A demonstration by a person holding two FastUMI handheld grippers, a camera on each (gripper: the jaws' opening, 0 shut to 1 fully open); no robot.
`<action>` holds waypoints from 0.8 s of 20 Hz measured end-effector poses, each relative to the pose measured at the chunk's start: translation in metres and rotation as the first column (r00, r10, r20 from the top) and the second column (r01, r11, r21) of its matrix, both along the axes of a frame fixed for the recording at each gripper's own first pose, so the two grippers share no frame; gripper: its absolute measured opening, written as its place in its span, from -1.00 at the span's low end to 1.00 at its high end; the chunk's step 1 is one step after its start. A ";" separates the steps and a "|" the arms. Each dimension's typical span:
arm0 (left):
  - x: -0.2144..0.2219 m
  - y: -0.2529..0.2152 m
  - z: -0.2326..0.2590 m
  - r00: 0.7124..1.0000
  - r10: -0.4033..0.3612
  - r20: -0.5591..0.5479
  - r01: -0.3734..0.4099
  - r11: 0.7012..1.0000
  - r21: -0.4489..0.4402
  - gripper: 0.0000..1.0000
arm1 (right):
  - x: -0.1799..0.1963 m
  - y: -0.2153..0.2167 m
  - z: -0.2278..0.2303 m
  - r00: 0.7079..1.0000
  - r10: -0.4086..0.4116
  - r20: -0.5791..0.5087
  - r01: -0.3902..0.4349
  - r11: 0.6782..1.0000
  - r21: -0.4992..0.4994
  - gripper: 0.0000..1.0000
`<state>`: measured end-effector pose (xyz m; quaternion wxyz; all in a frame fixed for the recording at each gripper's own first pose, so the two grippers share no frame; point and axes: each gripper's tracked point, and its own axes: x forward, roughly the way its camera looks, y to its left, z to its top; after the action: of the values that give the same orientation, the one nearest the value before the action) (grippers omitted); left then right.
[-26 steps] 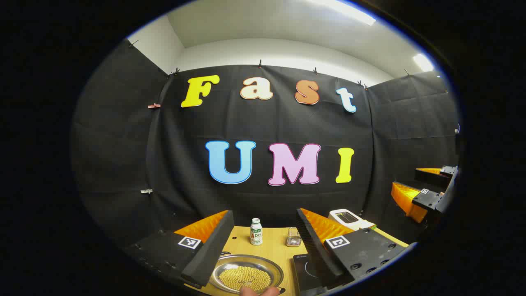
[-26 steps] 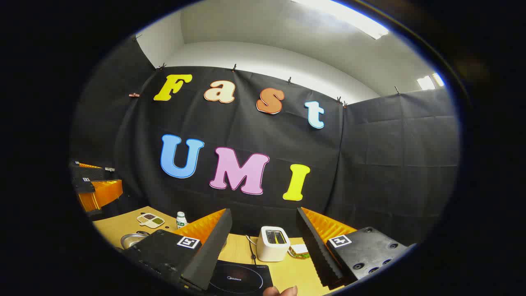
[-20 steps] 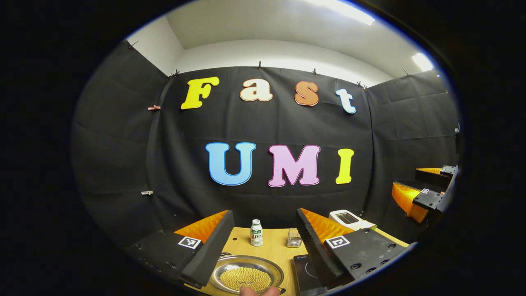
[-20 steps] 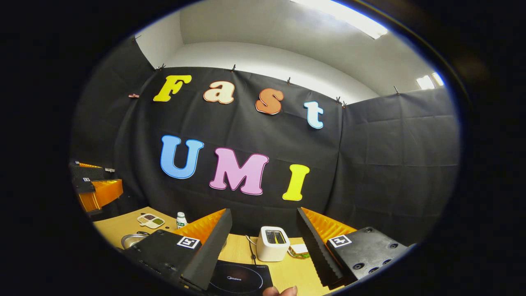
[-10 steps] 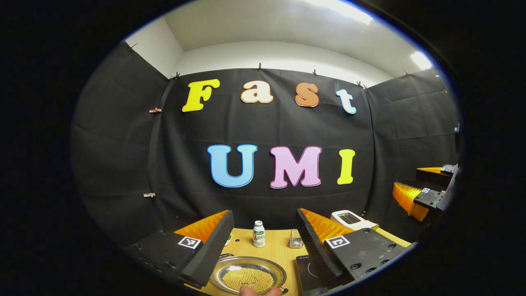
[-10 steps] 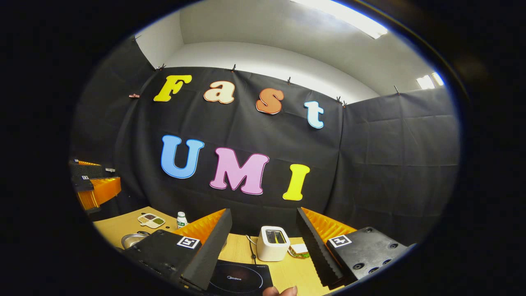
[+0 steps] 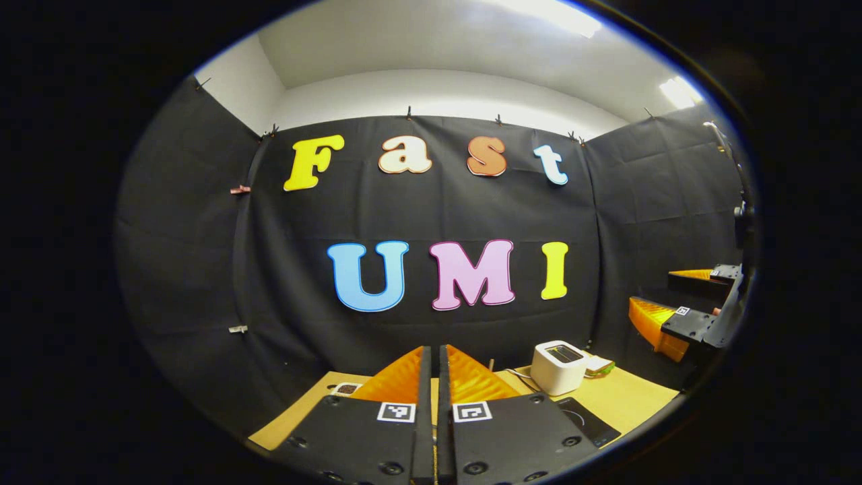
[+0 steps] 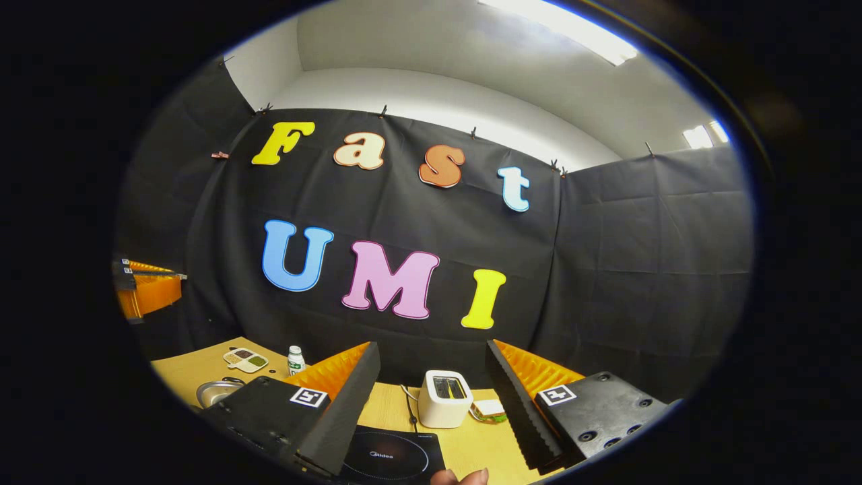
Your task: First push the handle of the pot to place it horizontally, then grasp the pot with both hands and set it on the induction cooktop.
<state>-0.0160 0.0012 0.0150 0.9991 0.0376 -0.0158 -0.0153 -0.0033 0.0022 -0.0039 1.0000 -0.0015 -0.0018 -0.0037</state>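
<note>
The metal pot point(image 8: 214, 391) sits at the table's left in the right gripper view, partly hidden behind my right gripper's left finger. The black induction cooktop point(image 8: 389, 459) lies flat just below and between that gripper's fingers. My right gripper point(image 8: 431, 350) hangs above the table, open with nothing between its fingers. My left gripper point(image 7: 435, 350) is shut, its two fingers pressed together on nothing, held above the table. A corner of the cooktop point(image 7: 587, 422) lies to its right. The left gripper point(image 8: 145, 289) also appears at the far left, raised.
A white toaster point(image 8: 444, 399) stands behind the cooktop with a small flat item point(image 8: 490, 409) beside it. A little white bottle point(image 8: 294, 360) and a compartment dish point(image 8: 246, 360) stand at the back left. A fingertip point(image 8: 461, 477) shows at the bottom edge. The wooden table point(image 7: 633, 397) ends at the black cloth wall.
My left gripper has closed its fingers and swung, so the pot and bottle have left its view and the toaster has moved toward the middle. The right gripper has stayed put.
</note>
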 end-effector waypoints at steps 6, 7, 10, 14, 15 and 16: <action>0.002 0.003 -0.043 0.985 -0.040 -0.166 0.037 0.999 -0.020 -0.91 | 0.000 -0.001 -0.001 1.000 -0.003 -0.002 0.003 1.000 0.005 0.95; 0.002 0.002 -0.056 0.975 -0.055 -0.215 0.049 0.998 -0.033 -0.91 | 0.001 -0.001 -0.001 1.000 -0.005 -0.005 0.005 1.000 0.007 0.95; 0.000 0.005 -0.096 0.928 -0.082 -0.364 0.058 0.995 -0.075 -0.90 | 0.003 -0.002 -0.004 1.000 -0.014 -0.012 0.014 1.000 0.002 0.95; -0.014 -0.002 -0.159 0.803 -0.161 -0.574 0.087 0.984 -0.155 -0.90 | 0.005 -0.001 -0.007 0.999 -0.028 -0.029 0.028 1.000 -0.001 0.95; -0.020 -0.005 -0.178 0.755 -0.185 -0.629 0.095 0.980 -0.174 -0.90 | 0.005 -0.001 -0.007 0.999 -0.029 -0.031 0.029 1.000 0.000 0.95; -0.027 -0.008 -0.194 0.707 -0.204 -0.678 0.104 0.977 -0.186 -0.90 | 0.005 -0.001 -0.006 0.999 -0.029 -0.030 0.029 1.000 0.001 0.94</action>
<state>-0.0431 -0.0064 -0.1794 0.9276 -0.0392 0.3547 -0.1108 0.0017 0.0008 -0.0095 0.9997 -0.0011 0.0133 -0.0183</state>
